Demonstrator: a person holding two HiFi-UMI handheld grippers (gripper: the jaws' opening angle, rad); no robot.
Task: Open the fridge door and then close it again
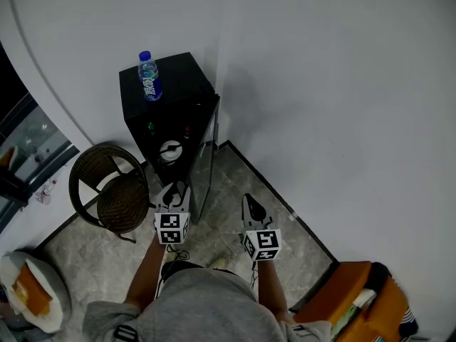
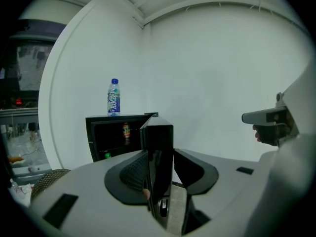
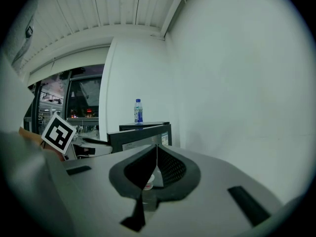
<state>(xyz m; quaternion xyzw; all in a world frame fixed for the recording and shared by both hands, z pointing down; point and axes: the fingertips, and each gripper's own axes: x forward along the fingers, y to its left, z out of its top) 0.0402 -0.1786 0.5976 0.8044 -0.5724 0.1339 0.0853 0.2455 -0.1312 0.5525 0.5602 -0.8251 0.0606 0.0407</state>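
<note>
Head view: a small black fridge [image 1: 178,77] stands in the corner of two white walls, upper centre-left of the frame. Its glossy black door [image 1: 206,155] is swung open toward the person. A clear plastic water bottle with a blue cap and label [image 1: 148,75] stands upright on the fridge top. The left gripper [image 1: 177,189] reaches the door's free edge at mid-frame, and the right gripper [image 1: 249,204] hangs just to its right, apart from the door. A round dark wicker chair [image 1: 114,191] sits left of the fridge on the pale stone floor [image 1: 228,184]. The person's grey top [image 1: 206,305] fills the bottom centre.

Left gripper view: the left gripper [image 2: 159,154] has its jaws wide and clamped on the door [image 2: 159,137], whose upright free edge stands between the pads at frame centre. Left of the door the fridge [image 2: 98,137] shows its dark inside, with a colourful drink can [image 2: 126,131] on a shelf. The bottle [image 2: 114,98] is above it. The right gripper [image 2: 269,117] shows at the right edge and the chair [image 2: 47,181] at lower left.

Right gripper view: the right gripper [image 3: 157,154] has its jaws pressed together with nothing between them. Past them, at mid-frame, the door [image 3: 143,137] stands in front of the fridge [image 3: 148,125] and the bottle [image 3: 138,111]. The left gripper's marker cube [image 3: 59,133] is at the left.
</note>
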